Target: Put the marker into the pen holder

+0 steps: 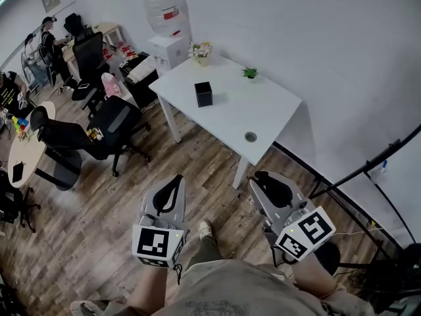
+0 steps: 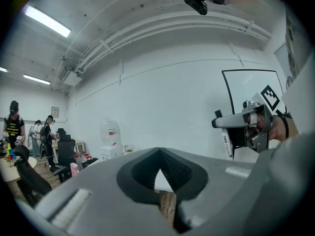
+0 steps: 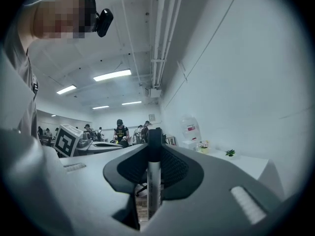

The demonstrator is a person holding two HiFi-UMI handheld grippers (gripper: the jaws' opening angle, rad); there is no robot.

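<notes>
- Your left gripper (image 2: pixel 158 154): grey plastic shells, matt and smooth; black ribbed lining inside the jaws, rubbery in look.
- Your right gripper (image 3: pixel 154 142): same grey matt plastic, same black ribbed lining.
- Tag cubes (image 1: pixel 158 243): flat matt faces, black print on white.
- Marker (image 3: pixel 153 181): smooth pale barrel with a slight sheen; dark matt cap.
- Desk (image 1: pixel 263 120): white top, smooth, nearly matt.
- Pen holder (image 1: pixel 203 94): black, matt; material cannot be told.
- Floor (image 1: pixel 99 222): brown wood-look planks, visible grain, low sheen.
- Chairs (image 1: pixel 108 127): black, cloth or mesh.
- Your shorts (image 1: pixel 230 288): khaki cloth.
- Water bottle (image 1: pixel 166 8): translucent plastic.
</notes>
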